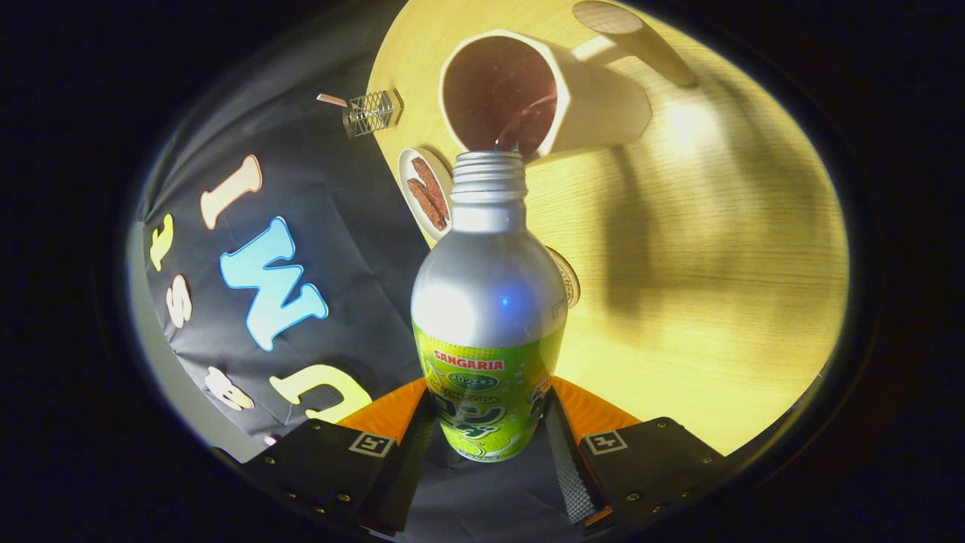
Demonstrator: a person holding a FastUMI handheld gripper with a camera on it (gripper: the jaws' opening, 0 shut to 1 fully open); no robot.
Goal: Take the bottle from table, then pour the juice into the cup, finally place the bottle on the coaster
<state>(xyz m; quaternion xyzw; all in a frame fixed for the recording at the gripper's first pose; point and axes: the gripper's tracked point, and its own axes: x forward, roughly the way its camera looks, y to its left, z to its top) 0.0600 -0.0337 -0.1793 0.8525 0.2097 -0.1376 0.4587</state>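
Gripper [488,434] clamps both fingers on the bottle [488,317], tipped so its open mouth meets the cup [543,94] rim and juice [528,124] runs in; coaster [567,277] waits on the table [701,302] just behind the bottle.

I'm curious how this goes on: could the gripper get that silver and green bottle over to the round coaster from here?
Probably yes. The gripper is shut on the silver and green metal bottle, which is pouring into the white cup; the round coaster lies just behind it, on open wooden table.
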